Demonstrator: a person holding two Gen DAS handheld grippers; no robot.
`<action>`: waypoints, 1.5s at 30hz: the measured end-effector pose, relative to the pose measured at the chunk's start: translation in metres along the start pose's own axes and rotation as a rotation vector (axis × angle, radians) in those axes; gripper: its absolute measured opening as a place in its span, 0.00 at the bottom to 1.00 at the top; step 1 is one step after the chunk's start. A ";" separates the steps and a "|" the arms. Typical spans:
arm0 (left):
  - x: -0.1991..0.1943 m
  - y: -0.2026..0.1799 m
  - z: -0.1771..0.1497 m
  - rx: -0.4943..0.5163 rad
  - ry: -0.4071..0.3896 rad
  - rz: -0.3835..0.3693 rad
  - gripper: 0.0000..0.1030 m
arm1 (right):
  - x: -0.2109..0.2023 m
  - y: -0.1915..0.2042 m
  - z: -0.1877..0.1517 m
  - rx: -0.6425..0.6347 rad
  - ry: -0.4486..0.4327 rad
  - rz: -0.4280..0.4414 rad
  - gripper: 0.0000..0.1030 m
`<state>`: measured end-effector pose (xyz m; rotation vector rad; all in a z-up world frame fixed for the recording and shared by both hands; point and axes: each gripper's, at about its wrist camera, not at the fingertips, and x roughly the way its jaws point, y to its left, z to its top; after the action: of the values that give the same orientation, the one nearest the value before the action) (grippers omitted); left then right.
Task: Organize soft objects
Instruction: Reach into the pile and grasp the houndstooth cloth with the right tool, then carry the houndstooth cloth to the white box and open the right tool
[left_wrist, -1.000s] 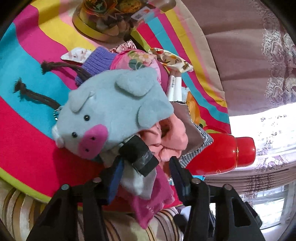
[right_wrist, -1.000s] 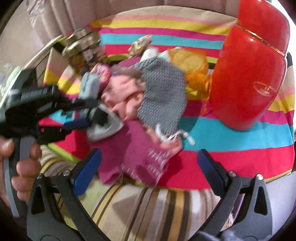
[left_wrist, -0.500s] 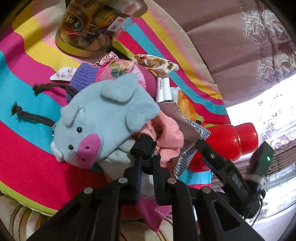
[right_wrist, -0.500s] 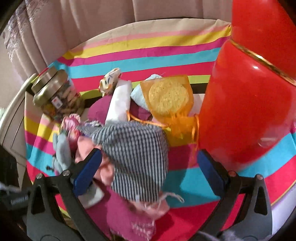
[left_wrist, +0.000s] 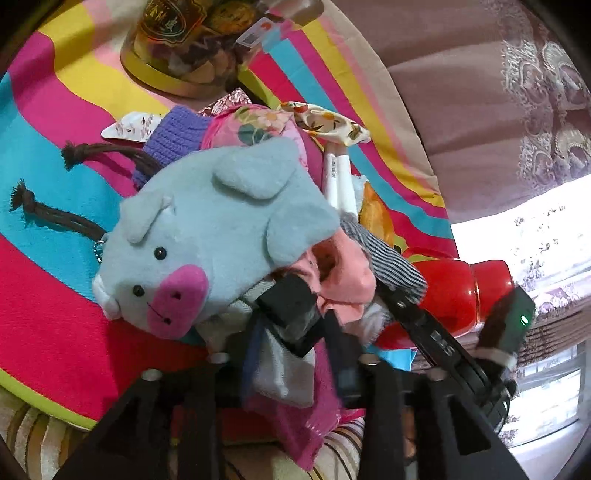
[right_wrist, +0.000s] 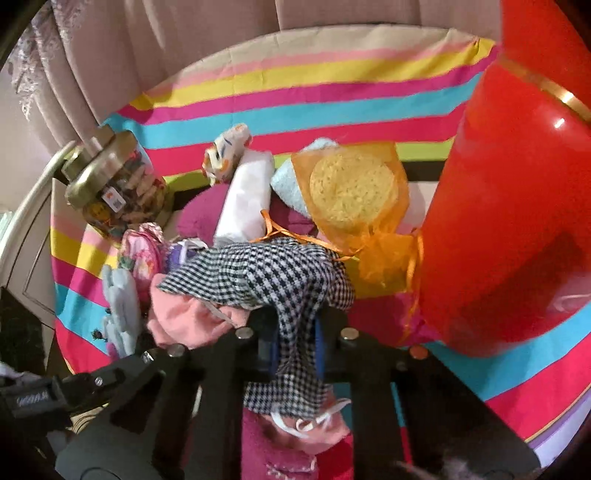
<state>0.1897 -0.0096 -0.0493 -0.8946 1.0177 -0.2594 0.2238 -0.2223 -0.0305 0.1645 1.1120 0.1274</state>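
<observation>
While piled: one pig plush (left_wrist: 207, 236) (one jar (left_wrist: 184, 40))

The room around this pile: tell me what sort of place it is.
Probably a home living room or bedroom. The soft things lie on a rainbow-striped cloth, embroidered curtains hang beside a bright window, and a snack jar and red bottle stand among them.
</observation>
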 end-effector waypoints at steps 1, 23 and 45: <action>0.001 -0.002 0.000 0.003 -0.001 0.002 0.43 | -0.009 0.001 -0.002 -0.018 -0.023 -0.005 0.14; -0.019 -0.049 -0.028 0.166 -0.082 0.065 0.31 | -0.142 -0.082 -0.060 0.113 -0.136 -0.075 0.14; 0.064 -0.217 -0.196 0.625 0.237 -0.067 0.31 | -0.228 -0.253 -0.168 0.420 -0.066 -0.368 0.14</action>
<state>0.1065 -0.2859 0.0299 -0.3319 1.0364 -0.7092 -0.0218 -0.5012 0.0486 0.3320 1.0746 -0.4409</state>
